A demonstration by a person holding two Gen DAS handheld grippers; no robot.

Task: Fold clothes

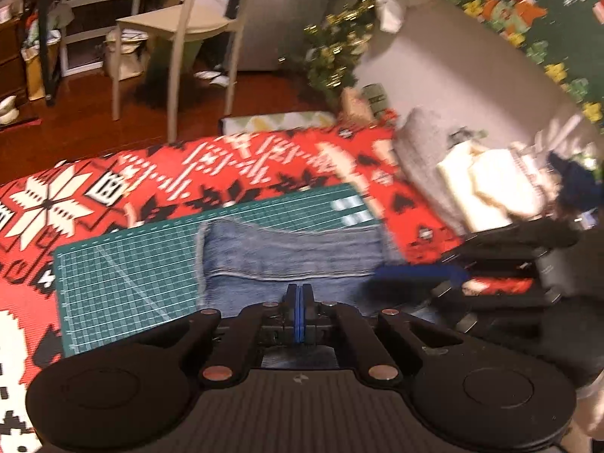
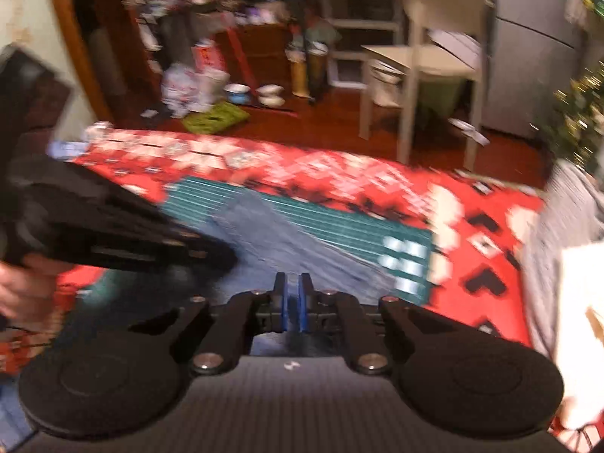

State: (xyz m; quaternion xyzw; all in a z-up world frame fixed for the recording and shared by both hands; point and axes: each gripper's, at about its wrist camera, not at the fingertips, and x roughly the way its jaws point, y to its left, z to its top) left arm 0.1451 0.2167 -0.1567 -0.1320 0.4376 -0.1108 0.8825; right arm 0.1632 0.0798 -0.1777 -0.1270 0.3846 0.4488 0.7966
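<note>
Blue jeans lie folded on a green cutting mat on a red patterned rug. My left gripper is shut, with nothing seen between its blue pads, just above the near edge of the jeans. The right gripper's body shows at the right of the left wrist view. In the right wrist view, my right gripper has a narrow gap between its pads and holds nothing, over the jeans on the mat. The left gripper's body shows at the left. Both views are blurred.
A grey garment and folded pale clothes lie on the rug to the right. A beige chair, a small Christmas tree and a grey fridge stand beyond on the wooden floor. Clutter lies by the far wall.
</note>
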